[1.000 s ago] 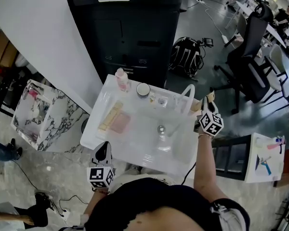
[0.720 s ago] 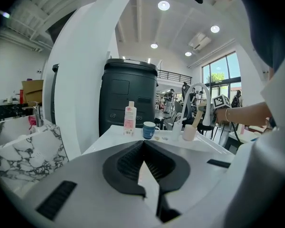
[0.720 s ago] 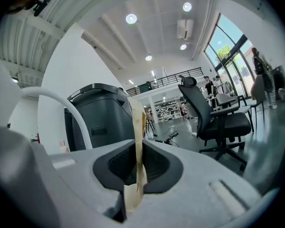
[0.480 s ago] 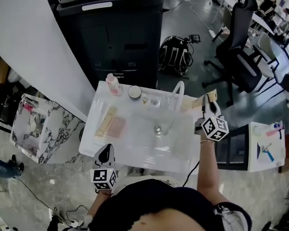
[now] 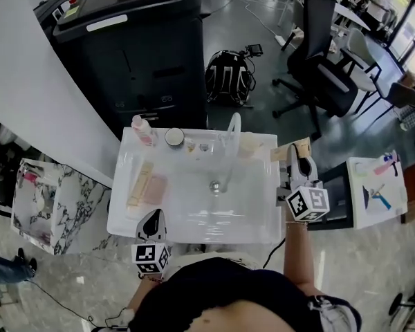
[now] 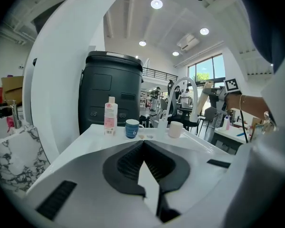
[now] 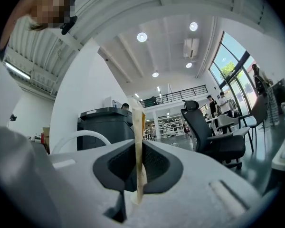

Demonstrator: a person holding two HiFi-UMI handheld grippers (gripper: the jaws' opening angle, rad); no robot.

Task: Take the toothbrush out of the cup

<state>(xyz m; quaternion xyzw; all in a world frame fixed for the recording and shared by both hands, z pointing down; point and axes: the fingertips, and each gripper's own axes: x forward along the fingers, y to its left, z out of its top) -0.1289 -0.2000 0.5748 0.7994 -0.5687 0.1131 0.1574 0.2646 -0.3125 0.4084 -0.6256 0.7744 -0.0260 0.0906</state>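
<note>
The right tongs (image 5: 299, 156) have moved. A second ago they were up close to the tap (image 5: 229, 133), at the back corner of the sink (image 5: 124, 213). Now they are off to the right of the sink, well away from the tap, and they look higher too. They are squeezed almost shut on the toothbrush (image 7: 137, 127), a thin pale stick that stands up between the two jaws.

So the toothbrush is out of the cup and up in the air beside the sink. I think the main job is done, and only putting it down somewhere is left.

The left tongs (image 5: 152, 221) are still by the front edge of the sink. They are shut tight with nothing in them.

Some things are hard to see. From above, the toothbrush is only a small tan bit at the tip of the right tongs. I cannot find its bristles in any view, and its bottom end is tucked down between the jaws. A blue cup (image 6: 132, 128) and a white cup (image 6: 175, 129) stand at the back of the sink. I cannot tell which one the toothbrush came from. Both look empty from the side, but I cannot see down into them.
</note>
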